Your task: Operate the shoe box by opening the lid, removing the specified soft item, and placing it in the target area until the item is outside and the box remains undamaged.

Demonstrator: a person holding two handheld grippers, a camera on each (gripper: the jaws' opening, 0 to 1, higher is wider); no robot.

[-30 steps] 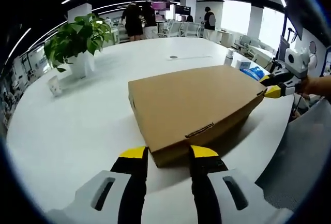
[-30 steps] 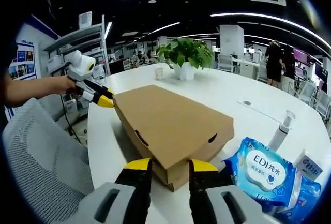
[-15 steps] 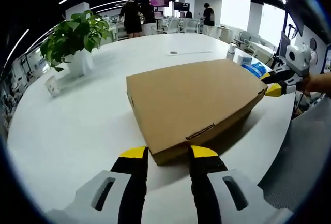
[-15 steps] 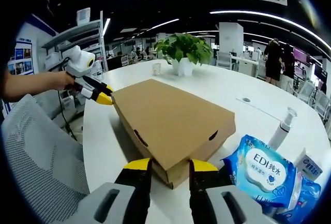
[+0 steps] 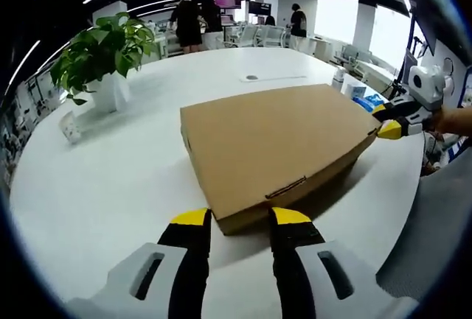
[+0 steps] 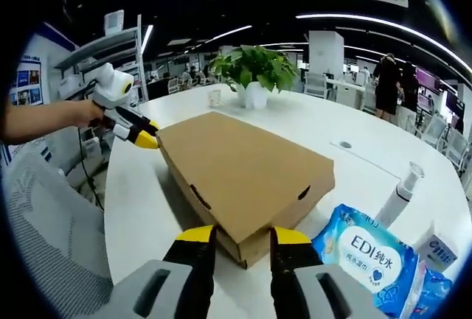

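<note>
I see the shoe box (image 5: 276, 146) lying flat on the white table (image 5: 110, 179) with its lid down, a plain brown cardboard box set cornerwise to both of my views. In the left gripper view, the left gripper (image 5: 240, 218) sits at the box's near corner: its two yellow-tipped jaws stand apart, one on either side of that corner, and I cannot tell whether they touch the cardboard. The right gripper (image 5: 389, 121) shows at the far right corner of the box, its yellow tips at the lid's edge, held by a hand.

In the right gripper view, the right gripper (image 6: 241, 236) likewise straddles the box's (image 6: 243, 175) nearest corner, jaws apart with the cardboard between them. The left gripper (image 6: 141, 135) comes in from the left, its tips against the opposite corner of the lid.

A packet of wet wipes (image 6: 365, 256) lies just beside the box on the right gripper's side, with a slim bottle (image 6: 398, 192) behind it. A potted plant (image 5: 99, 61) and a small cup (image 5: 70, 129) stand well apart from the box. People stand in the office beyond the table
</note>
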